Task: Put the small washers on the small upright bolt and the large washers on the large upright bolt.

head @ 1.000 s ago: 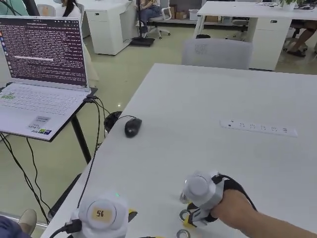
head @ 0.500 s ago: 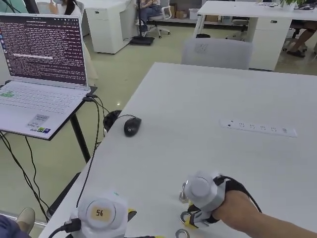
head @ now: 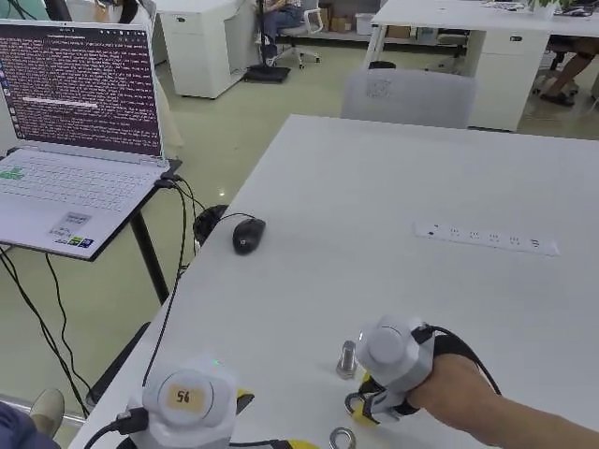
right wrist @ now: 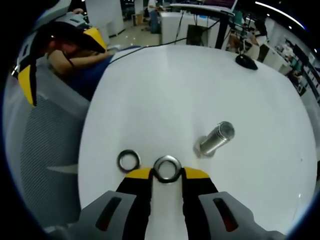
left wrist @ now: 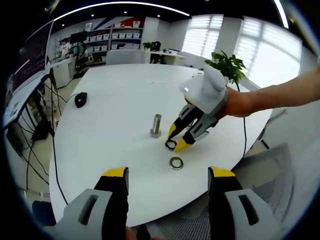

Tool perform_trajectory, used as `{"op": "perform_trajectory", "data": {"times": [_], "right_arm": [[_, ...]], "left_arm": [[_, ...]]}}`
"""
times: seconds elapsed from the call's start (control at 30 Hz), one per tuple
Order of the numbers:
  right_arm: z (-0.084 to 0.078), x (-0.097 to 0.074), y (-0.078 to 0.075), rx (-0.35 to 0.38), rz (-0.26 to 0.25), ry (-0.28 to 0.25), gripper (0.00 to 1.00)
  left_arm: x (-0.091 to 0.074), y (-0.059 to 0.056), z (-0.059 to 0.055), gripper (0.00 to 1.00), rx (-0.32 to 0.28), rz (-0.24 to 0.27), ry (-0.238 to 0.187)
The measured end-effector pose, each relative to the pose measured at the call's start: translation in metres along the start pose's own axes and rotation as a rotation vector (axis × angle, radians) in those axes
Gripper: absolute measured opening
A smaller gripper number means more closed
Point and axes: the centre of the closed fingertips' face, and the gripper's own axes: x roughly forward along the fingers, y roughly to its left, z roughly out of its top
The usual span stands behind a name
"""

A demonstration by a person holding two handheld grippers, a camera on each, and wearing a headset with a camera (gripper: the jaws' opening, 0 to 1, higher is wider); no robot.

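One steel bolt (head: 347, 358) stands upright on the white table (head: 393, 234). Just right of it, my right gripper (head: 358, 405) is shut on a metal washer (right wrist: 167, 169) held low over the table. In the left gripper view the bolt (left wrist: 156, 125) stands left of that held washer (left wrist: 171, 145). A second washer (head: 343, 437) lies flat on the table nearer me, also seen as a loose ring (right wrist: 129, 160) left of the right jaws. My left gripper (left wrist: 167, 175) hangs open at the table's near edge, nothing between its fingers.
A black mouse (head: 248, 234) and its cable lie at the table's left edge. A white power strip (head: 487, 240) lies at the far right. A laptop (head: 75, 122) stands on a stand left of the table, and a grey chair (head: 407, 94) is at the far side.
My right gripper has shifted slightly right and toward me with the washer, uncovering the bolt. The left gripper has barely moved.
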Motion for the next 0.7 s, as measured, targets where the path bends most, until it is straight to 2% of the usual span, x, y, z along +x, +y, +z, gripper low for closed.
{"op": "perform_trajectory", "data": {"times": [0.2, 0.37, 0.53, 0.7], "right_arm": [[0.002, -0.009, 0.003, -0.014, -0.007, -0.005, 0.23], [0.006, -0.025, -0.003, -0.026, -0.023, -0.007, 0.23], [0.020, -0.048, -0.014, -0.042, -0.055, -0.024, 0.23], [0.035, -0.061, -0.026, -0.046, -0.076, -0.044, 0.23]], "left_arm": [[-0.001, 0.001, -0.001, 0.64, -0.004, 0.003, -0.002], [-0.001, 0.002, -0.001, 0.64, -0.008, 0.006, -0.006], [0.000, 0.001, 0.000, 0.64, -0.009, 0.004, -0.009], [0.001, -0.001, 0.001, 0.64, -0.006, -0.001, -0.009]]}}
